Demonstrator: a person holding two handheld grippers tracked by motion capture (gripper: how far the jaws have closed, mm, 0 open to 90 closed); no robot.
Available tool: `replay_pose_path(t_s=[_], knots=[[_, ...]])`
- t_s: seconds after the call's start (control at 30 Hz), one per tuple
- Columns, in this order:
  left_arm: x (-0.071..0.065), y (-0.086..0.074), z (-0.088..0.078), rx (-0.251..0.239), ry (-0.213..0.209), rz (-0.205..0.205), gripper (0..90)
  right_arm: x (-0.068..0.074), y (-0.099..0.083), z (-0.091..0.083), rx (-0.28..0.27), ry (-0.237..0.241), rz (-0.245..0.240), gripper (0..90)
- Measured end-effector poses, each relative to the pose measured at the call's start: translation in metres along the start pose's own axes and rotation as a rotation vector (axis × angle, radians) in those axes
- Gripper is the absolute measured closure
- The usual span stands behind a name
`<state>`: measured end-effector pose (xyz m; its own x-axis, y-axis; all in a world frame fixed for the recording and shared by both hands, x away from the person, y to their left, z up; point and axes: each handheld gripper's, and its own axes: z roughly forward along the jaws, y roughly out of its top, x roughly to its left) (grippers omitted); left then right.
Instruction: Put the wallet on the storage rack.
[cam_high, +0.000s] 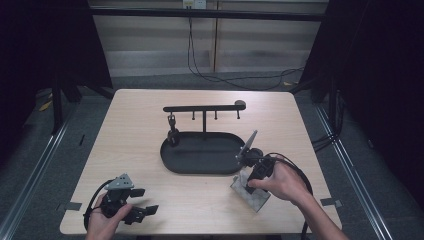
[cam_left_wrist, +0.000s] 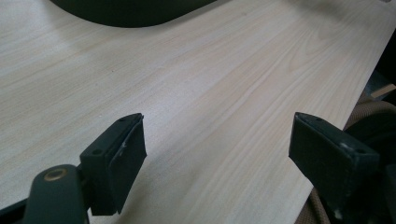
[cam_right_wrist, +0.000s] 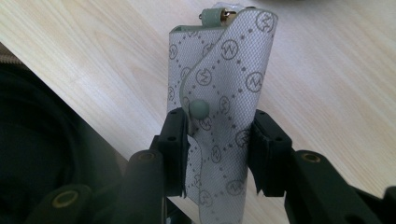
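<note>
A grey pouch (cam_right_wrist: 224, 70) with a dotted monogram pattern, a snap button and a metal clasp at its top end sits between the jaws of my right gripper (cam_right_wrist: 218, 149), which is shut on its lower half. In the high view the grey pouch (cam_high: 250, 194) hangs tilted just above the table's front right, under my right gripper (cam_high: 251, 184). My left gripper (cam_high: 145, 201) rests near the front left edge. Its jaws stand wide open with bare wood between them in the left gripper view (cam_left_wrist: 224, 149).
A black oval tray (cam_high: 200, 170) lies at the table's middle. From it rises a black rack (cam_high: 204, 107) with several hooks, and a small dark item (cam_high: 173, 134) hangs from the leftmost one. Cables lie on the floor behind the table.
</note>
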<state>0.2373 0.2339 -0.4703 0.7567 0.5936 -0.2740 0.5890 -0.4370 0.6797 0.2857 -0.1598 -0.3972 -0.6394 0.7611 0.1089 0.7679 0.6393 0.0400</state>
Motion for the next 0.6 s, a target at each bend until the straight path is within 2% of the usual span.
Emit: replay_pose_path(t_s=[0.23, 0.53, 0.6], knots=[[0.0, 0.0, 0.001, 0.002, -0.007, 0.001, 18.6, -0.008, 0.001, -0.011, 0.0, -0.012, 0.03, 61.5], [0.0, 0.001, 0.001, 0.01, -0.008, 0.006, 18.6, -0.01, 0.005, -0.022, -0.011, -0.029, 0.015, 61.3], [0.0, 0.001, 0.001, 0.01, -0.009, 0.007, 18.6, -0.011, 0.007, -0.026, -0.018, -0.029, 0.026, 61.4]])
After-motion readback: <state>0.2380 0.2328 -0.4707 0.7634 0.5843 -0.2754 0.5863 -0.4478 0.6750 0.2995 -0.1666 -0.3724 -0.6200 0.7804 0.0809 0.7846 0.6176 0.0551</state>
